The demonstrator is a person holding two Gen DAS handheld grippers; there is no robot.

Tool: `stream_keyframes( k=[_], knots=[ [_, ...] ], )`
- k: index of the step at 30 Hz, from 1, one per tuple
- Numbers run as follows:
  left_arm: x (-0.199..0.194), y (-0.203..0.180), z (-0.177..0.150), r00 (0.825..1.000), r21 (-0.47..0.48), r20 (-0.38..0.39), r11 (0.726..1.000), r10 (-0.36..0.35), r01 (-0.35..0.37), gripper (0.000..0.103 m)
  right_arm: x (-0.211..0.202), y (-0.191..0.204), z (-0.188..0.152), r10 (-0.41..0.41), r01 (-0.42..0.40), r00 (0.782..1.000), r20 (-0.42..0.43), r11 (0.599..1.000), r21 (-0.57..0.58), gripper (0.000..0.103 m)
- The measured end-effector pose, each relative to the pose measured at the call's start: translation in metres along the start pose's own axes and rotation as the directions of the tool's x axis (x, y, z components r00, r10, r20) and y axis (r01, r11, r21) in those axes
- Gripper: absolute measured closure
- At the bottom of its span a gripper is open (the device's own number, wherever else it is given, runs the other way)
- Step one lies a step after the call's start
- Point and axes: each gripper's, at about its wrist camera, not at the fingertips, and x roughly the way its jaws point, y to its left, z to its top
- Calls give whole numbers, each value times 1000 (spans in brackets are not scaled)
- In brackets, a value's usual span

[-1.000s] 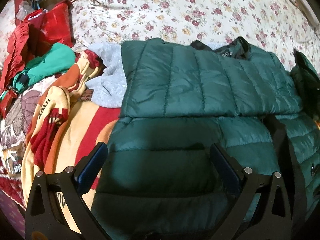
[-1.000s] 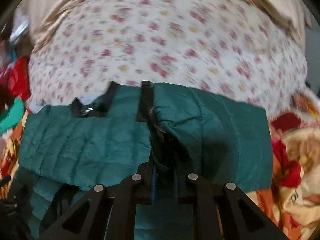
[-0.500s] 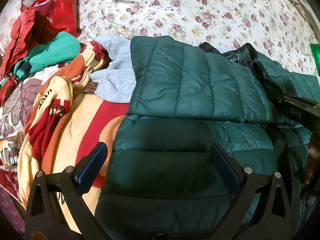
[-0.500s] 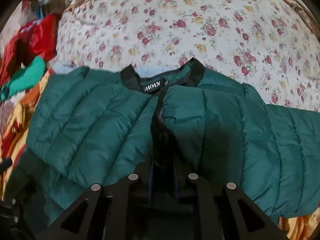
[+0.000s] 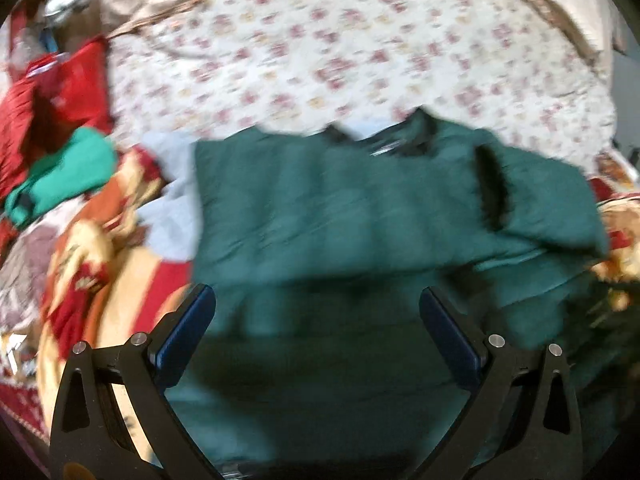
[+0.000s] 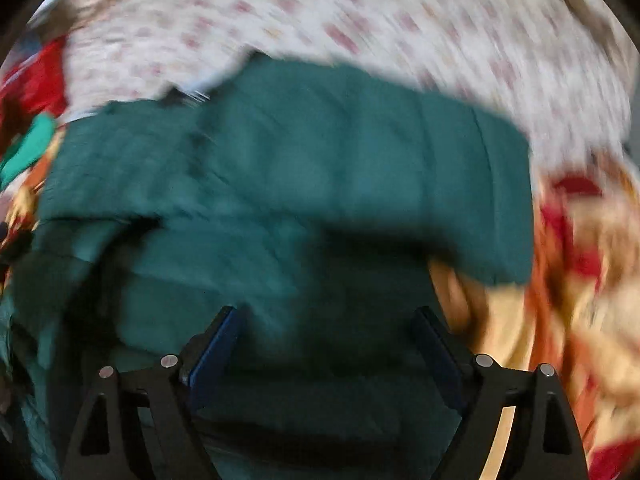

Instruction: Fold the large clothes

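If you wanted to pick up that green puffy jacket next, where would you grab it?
Probably the near hem of the green jacket, from the near side. Its sleeves are folded across the chest, so lifting that free edge toward the black collar halves it. Both claws, left and right, are open above it.

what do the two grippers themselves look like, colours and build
Both match: the left gripper and right gripper have black angular frames with triangular cutouts, silver round bolt heads and dark blue pads lining the fingers. No cables, hands or sleeves show.
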Motion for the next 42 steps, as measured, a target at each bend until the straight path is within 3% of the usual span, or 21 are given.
stream_keyframes(
  k=[3, 6, 10, 13, 14, 16, 17, 18, 20, 24, 26, 30, 35, 38, 39, 40, 42],
  knots=[
    [16, -44, 37, 992, 32, -31, 992, -124, 124, 1, 9, -12, -13, 48, -49, 999, 24, 998, 29, 1],
    [43, -85, 66, 975, 36, -58, 976, -212, 215, 1, 12, -11, -17, 32, -33, 999, 44, 999, 13, 0],
    [80, -123, 90, 957, -3, -91, 961, -275, 276, 1, 13, -9, -17, 12, -12, 998, 59, 1000, 1, 0],
    [111, -149, 91, 957, 36, -153, 966, -246, 254, 5, 15, -8, -17, 12, -12, 998, 63, 1000, -3, 0],
    [120, -154, 89, 956, 39, -177, 969, -233, 243, 13, 15, -5, -18, 13, -13, 998, 64, 1000, -4, 0],
    [131, -158, 84, 933, -1, -240, 961, -268, 275, 85, 16, -4, -17, 16, -15, 998, 64, 1000, -4, 0],
    [128, -156, 83, 927, -20, -243, 957, -286, 290, 86, 16, -4, -17, 17, -17, 998, 63, 1000, -4, 0],
    [119, -155, 82, 934, -21, -212, 956, -289, 291, 88, 17, -3, -16, 18, -18, 998, 63, 1000, -4, 0],
    [93, -151, 84, 941, 10, -141, 951, -306, 310, 88, 19, -2, -16, 17, -17, 998, 61, 1000, -4, 0],
    [42, -108, 94, 939, -37, -33, 940, -341, 340, 88, 20, -2, -16, 14, -13, 998, 60, 1000, -6, 0],
    [16, -72, 101, 944, -56, 26, 942, -329, 330, 88, 21, -3, -14, 11, -11, 998, 60, 1000, -7, 0],
    [-8, -10, 98, 963, -71, 71, 961, -261, 266, 88, 21, -1, -14, 9, -9, 998, 59, 1000, -7, 0],
    [20, 59, 68, 991, -137, 3, 981, -136, 135, 87, 21, 0, -14, 10, -10, 998, 58, 1000, -6, 0],
    [54, 83, 45, 987, -183, -121, 980, -104, 80, 83, 21, -1, -12, 20, -20, 999, 37, 1000, -6, 0],
    [61, 92, 37, 984, -199, -152, 978, -88, 57, 76, 21, -3, -10, 33, -33, 999, 13, 999, -7, 0],
    [61, 99, 33, 985, -224, -143, 973, -93, 60, 61, 19, -7, -7, 40, -40, 999, -10, 999, -3, 0],
    [52, 107, 32, 993, -257, -99, 966, -64, 36, 43, 5, -18, 1, 27, -28, 1000, 12, 999, 38, 14]
  ],
)
